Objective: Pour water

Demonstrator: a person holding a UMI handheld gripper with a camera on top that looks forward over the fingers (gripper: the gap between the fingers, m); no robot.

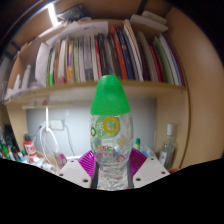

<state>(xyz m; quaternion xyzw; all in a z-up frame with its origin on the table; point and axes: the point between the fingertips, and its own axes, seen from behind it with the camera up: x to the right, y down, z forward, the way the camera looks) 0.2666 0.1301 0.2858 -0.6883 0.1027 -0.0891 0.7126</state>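
Observation:
A clear plastic bottle [110, 130] with a green cap and a colourful printed label stands upright between my fingers. The gripper [111, 162] is shut on it, with the magenta pads [89, 162] pressing its lower body from both sides. The bottle looks held up in front of a shelf. Its base is hidden below the fingers. I see no cup or other vessel for water.
A wooden bookshelf [150, 92] filled with books spans the background. Below it, small bottles and clutter [30, 150] stand to the left, and a pale bottle [168, 145] stands to the right. A ceiling light strip [50, 14] shows at the top.

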